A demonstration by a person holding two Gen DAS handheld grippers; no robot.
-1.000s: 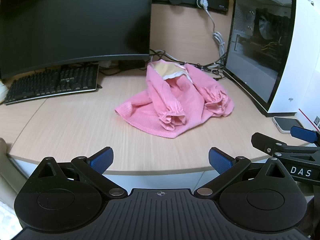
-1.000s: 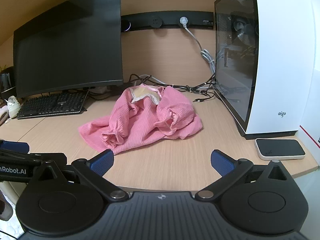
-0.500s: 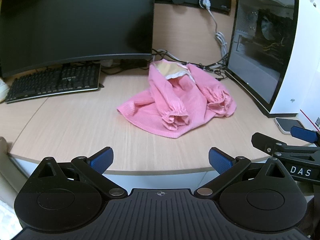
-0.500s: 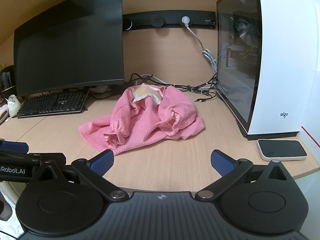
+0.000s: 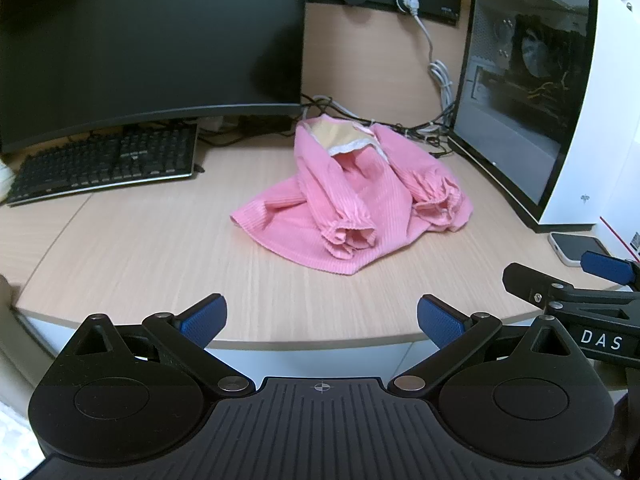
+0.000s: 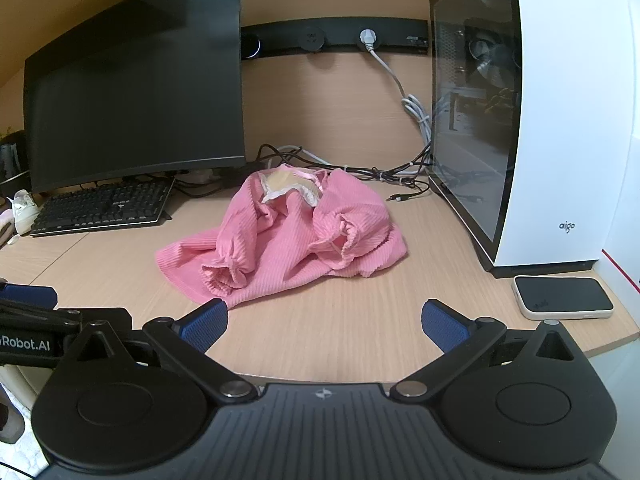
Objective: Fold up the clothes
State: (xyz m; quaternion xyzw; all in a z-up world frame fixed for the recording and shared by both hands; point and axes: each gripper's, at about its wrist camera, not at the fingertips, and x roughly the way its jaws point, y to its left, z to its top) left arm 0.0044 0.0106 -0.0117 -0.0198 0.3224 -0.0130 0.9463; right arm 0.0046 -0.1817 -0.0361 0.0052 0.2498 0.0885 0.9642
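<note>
Pink garment (image 5: 352, 204) lies crumpled mid-desk (image 5: 140, 248), unfolded; left gripper (image 5: 320, 316) and right gripper (image 6: 324, 318) hover near, jaws wide, positioned to reach it.

Both grippers seem to have edged nearer the pink garment (image 5: 352, 204).

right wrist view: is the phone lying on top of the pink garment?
No. The phone lies on bare desk beside the white computer case, well apart from the crumpled pink garment.
</note>
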